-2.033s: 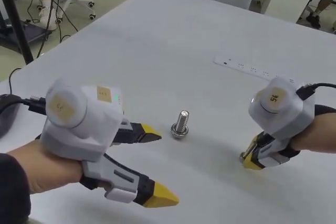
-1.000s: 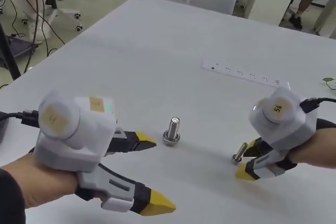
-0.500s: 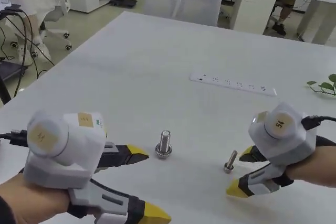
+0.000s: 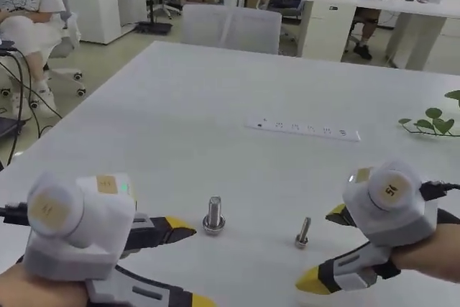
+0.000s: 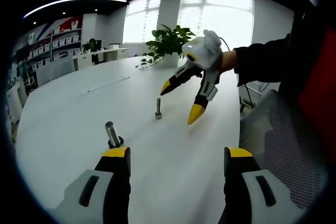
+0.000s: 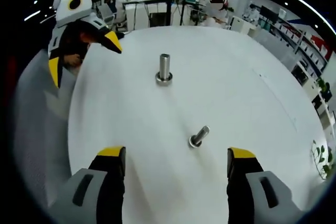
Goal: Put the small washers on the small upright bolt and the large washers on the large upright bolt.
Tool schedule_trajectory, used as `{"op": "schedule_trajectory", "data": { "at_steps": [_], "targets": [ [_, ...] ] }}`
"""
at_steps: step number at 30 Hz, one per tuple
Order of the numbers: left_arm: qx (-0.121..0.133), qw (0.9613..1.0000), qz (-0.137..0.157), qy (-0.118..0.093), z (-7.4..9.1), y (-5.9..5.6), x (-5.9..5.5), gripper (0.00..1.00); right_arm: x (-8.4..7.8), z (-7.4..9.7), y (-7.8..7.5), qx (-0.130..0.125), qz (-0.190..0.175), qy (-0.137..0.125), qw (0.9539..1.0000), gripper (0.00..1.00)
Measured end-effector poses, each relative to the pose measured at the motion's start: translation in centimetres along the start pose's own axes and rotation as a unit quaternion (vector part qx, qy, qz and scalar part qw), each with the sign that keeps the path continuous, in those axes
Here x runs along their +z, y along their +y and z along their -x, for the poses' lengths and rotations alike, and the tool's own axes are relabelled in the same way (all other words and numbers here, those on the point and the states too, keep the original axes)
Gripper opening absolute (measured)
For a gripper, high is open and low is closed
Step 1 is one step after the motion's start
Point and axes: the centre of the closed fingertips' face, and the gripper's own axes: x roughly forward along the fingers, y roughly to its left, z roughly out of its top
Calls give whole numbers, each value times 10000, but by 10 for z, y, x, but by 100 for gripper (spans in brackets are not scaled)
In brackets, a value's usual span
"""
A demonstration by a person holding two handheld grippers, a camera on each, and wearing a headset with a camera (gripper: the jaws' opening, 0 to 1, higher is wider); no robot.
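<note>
1. The left gripper [image 5: 177,153] has its yellow-tipped jaws spread wide with nothing between them. In the left gripper view the large upright bolt [image 5: 112,134] stands just beyond the left-hand jaw tip, at about 10 o'clock from the gap.
2. The right gripper [image 6: 175,153] also has its jaws wide apart and empty. In the right gripper view the small upright bolt [image 6: 199,136] sits just past the gap at about 2 o'clock, head down on the worktop [image 6: 236,87], with its shank looking slightly tilted.
3. In the head view the left gripper [image 4: 192,265] is low at 7 o'clock and the right gripper [image 4: 320,248] low at 4 o'clock, their jaws pointing inward toward the bolts.
4. The large upright bolt [image 4: 213,216] stands at 1 o'clock from the left gripper's jaws. The small upright bolt [image 4: 303,231] is at 3 o'clock from it, apart from it, and near the right gripper at about 10 o'clock from those jaws.
5. In the right gripper view the large upright bolt [image 6: 164,69] is at 12 o'clock, with the left gripper [image 6: 84,56] at 10 o'clock.
6. In the left gripper view the small upright bolt [image 5: 158,108] is at 11 o'clock, with the right gripper [image 5: 180,103] just past it.
7. Farther out on the white worktop [image 4: 215,106], a white power strip [image 4: 302,129] lies at 12 o'clock and a leafy sprig [image 4: 431,121] at 2 o'clock.
</note>
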Motion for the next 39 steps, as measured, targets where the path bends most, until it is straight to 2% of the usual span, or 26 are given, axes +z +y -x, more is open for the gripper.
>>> {"op": "schedule_trajectory", "data": {
  "at_steps": [8, 18, 22, 28, 32, 33, 39],
  "targets": [
    [13, 10000, -50, -33, 2, -3, 3, 73, 12, 23, 14, -236, -136, -489, 9984, 87],
    [17, 9999, -108, -65, 6, -13, 8, 75, 13, 52, 36, -414, -215, -800, 9957, 89],
    [31, 9999, -108, -94, 9, -16, 9, 75, 14, 61, 46, -461, -441, -1083, 9921, 89],
    [35, 9999, -45, -127, 12, -19, 8, 77, 3, 66, 58, -459, -853, -1373, 9858, 89],
    [35, 9998, 44, -179, 13, -20, 8, 78, 1, 66, 64, -475, -925, -1554, 9824, 93],
    [37, 9998, 50, -183, 13, -20, 8, 78, 4, 67, 65, -536, -941, -1712, 9793, 95],
    [23, 9996, 137, -233, 12, -22, 6, 79, 1, 63, 69, -550, -1020, -1740, 9779, 97]
  ]
}}
